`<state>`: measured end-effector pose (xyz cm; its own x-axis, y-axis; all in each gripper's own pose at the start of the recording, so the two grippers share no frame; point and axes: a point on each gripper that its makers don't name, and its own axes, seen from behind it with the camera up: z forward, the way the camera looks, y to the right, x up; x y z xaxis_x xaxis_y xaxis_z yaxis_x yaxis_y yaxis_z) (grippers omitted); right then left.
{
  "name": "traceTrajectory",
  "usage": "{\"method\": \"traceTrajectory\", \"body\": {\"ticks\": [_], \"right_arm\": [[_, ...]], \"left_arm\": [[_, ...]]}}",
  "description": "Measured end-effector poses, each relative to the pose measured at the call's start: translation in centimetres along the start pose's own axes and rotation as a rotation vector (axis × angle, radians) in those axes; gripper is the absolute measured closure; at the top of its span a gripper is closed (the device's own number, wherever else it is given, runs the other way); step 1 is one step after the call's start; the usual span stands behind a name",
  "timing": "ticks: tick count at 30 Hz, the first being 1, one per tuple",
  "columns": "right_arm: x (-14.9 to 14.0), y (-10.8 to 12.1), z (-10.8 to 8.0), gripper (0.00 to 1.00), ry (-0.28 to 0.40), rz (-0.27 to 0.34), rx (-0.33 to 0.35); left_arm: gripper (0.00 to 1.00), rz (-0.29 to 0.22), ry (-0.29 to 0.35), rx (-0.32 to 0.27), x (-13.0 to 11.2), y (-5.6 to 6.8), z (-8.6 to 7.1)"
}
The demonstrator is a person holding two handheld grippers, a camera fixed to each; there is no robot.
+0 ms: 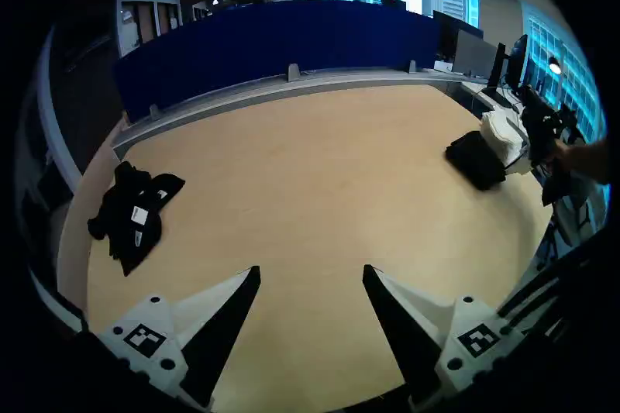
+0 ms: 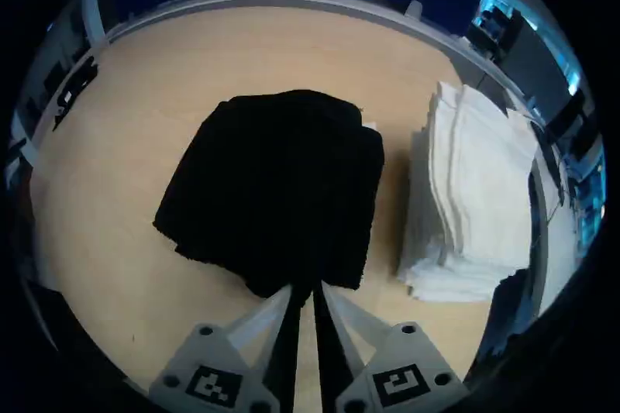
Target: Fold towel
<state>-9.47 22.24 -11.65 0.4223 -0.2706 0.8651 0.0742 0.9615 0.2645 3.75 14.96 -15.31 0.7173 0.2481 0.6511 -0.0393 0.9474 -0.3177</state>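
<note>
The crumpled black towel lies on the bench, well apart from the folded black towel and ahead-left of my left gripper, whose jaws are spread wide. My right gripper, jaws pinched together, sits at the folded towel's near edge. I judge the left gripper nearer.

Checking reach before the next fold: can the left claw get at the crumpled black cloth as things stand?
Probably yes. The left claw is open over bare table, and nothing lies between it and the crumpled black cloth to its left, so the way looks free.
</note>
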Motion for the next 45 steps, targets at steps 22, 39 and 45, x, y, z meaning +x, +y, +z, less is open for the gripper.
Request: {"method": "traceTrajectory", "body": {"ticks": [22, 39, 45], "right_arm": [[5.3, -4.3, -2.8, 0.01, 0.203, 0.083, 0.023], [3.4, -5.7, 1.6, 0.01, 0.166, 0.137, -0.015], [3.1, -5.7, 2.2, 0.01, 0.165, 0.144, -0.021]], "left_arm": [[0.01, 0.0, 0.003, -0.009, 0.2, 0.0, -0.2], [0.02, -0.005, -0.002, 0.005, -0.2, -0.7, -0.1], [0.02, -0.007, -0.004, 0.006, -0.3, -1.0, 0.0]]}}
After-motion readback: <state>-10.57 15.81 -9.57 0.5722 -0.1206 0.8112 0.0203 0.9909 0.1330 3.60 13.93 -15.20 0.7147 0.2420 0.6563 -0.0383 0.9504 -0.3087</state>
